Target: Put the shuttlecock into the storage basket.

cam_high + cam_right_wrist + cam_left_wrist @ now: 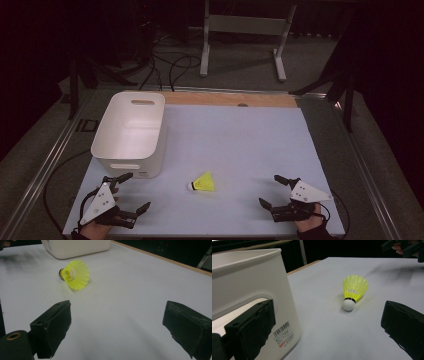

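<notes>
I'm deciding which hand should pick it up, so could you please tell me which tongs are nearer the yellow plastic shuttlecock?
Left, slightly. The left tongs sit open to the left of the yellow plastic shuttlecock, beside the white plastic bin; the right tongs sit open further off to its right.

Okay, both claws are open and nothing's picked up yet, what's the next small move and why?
Probably ease the left claw toward the yellow plastic shuttlecock. It lies on its side on the table, free, its white cork facing that claw, beside the white plastic bin.

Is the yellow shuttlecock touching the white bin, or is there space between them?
Apart. The high view shows bare table between the shuttlecock and the white bin; the left gripper view shows the same gap.
</notes>
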Tool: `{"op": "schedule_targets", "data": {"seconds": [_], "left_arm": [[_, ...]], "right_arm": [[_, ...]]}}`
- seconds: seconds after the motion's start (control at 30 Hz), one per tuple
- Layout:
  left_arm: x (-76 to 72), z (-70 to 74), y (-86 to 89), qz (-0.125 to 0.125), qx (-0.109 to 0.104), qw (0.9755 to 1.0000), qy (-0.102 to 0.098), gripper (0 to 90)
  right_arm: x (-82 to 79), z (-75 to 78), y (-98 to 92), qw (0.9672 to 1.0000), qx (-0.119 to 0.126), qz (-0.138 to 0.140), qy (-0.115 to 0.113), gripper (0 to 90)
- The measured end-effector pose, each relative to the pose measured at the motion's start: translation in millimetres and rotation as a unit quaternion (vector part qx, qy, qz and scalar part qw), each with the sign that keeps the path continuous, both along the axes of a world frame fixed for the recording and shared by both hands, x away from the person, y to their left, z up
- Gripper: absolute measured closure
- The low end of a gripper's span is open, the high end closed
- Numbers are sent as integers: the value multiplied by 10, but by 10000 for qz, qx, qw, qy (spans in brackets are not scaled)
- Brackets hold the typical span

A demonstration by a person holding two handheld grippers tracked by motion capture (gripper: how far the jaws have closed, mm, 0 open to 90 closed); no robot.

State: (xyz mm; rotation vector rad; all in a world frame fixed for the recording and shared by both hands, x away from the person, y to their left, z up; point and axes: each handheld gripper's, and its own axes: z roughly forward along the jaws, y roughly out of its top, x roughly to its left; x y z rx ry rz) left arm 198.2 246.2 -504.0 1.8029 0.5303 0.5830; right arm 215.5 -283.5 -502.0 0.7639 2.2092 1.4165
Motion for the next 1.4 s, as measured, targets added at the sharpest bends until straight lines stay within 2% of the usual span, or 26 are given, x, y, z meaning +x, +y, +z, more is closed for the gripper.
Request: {"op": "schedule_targets", "data": {"seconds": [0.47, 0.9, 1.0, 1.3, 1.4], "left_arm": [[4, -10, -9, 26, 92, 9999, 42, 0], [-15, 46, -27, -35, 98, 9999, -24, 0], [-15, 57, -26, -56, 76, 10000, 24, 0], [-1, 200, -71, -164, 68, 9998, 106, 0], [16, 299, -100, -235, 96, 9996, 120, 0]], "right_arm": [[11, 13, 34, 10000, -46, -15, -76, 80], [10, 21, 21, 10000, 3, -23, -63, 80], [4, 26, 19, 10000, 21, -22, -61, 80], [-1, 36, 11, 10000, 56, -46, -64, 80], [1, 38, 7, 9999, 78, -52, -52, 80]]}}
